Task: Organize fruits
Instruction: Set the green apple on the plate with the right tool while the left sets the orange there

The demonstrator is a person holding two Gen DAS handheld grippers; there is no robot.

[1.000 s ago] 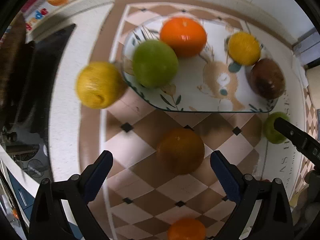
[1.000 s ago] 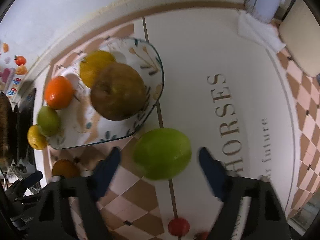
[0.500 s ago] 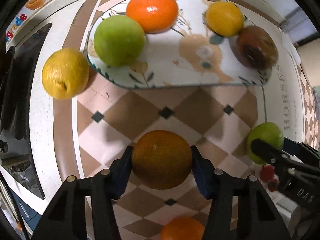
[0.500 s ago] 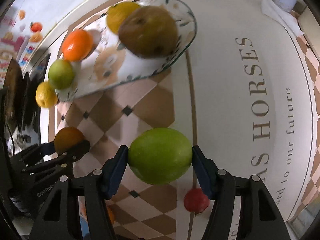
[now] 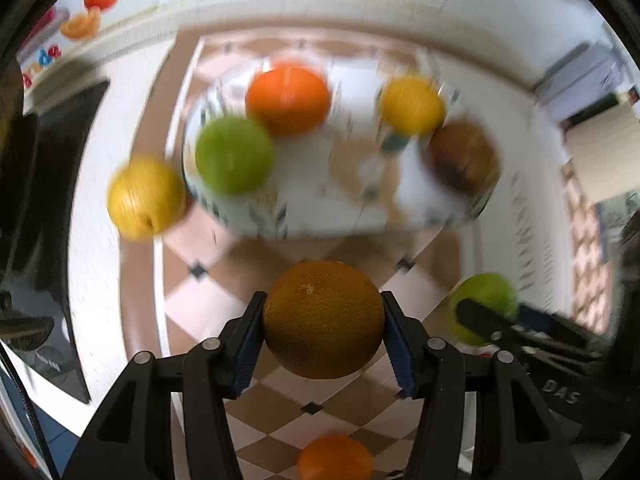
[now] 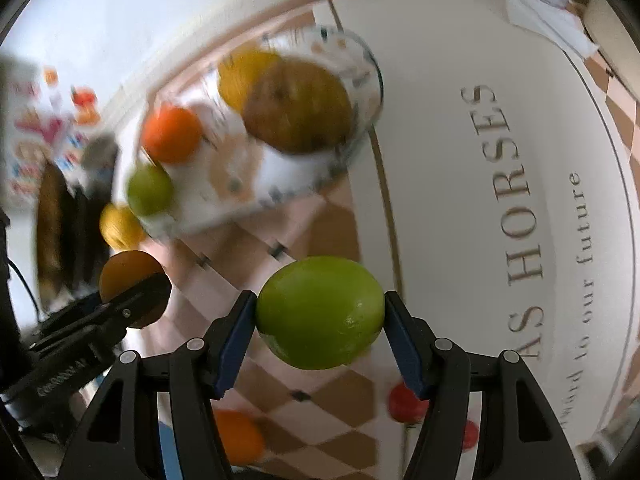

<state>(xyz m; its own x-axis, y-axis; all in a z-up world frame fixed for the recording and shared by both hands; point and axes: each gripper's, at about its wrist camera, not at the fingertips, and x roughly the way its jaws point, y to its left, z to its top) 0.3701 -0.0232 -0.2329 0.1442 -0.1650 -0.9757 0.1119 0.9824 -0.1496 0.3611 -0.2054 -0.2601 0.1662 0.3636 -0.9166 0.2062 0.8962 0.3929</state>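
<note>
The checkered tablecloth (image 5: pixel 208 312) carries a patterned glass plate (image 5: pixel 320 216) ahead of both tools; its outline is blurred in both views. On the plate lie a bright orange (image 5: pixel 288 98), a green apple (image 5: pixel 234 154), a yellow fruit (image 5: pixel 412 104) and a brown fruit (image 5: pixel 464 156); a yellow lemon (image 5: pixel 146 198) sits just off its left rim. The left gripper (image 5: pixel 323 336) pinches a dark orange (image 5: pixel 323 318) across its widest part, blue pads flat on both sides. The right gripper (image 6: pixel 320 332) likewise pinches a green fruit (image 6: pixel 320 312). Judgement: the step in hand is carriage to the plate. Bare plate shows at centre and near edge; each fruit should be lowered there until it rests before the jaws part, since round fruit will roll. The two tools should approach one at a time, clear of each other. A small orange (image 5: pixel 334 458) and a red fruit (image 6: pixel 406 402) remain on the cloth.
</note>
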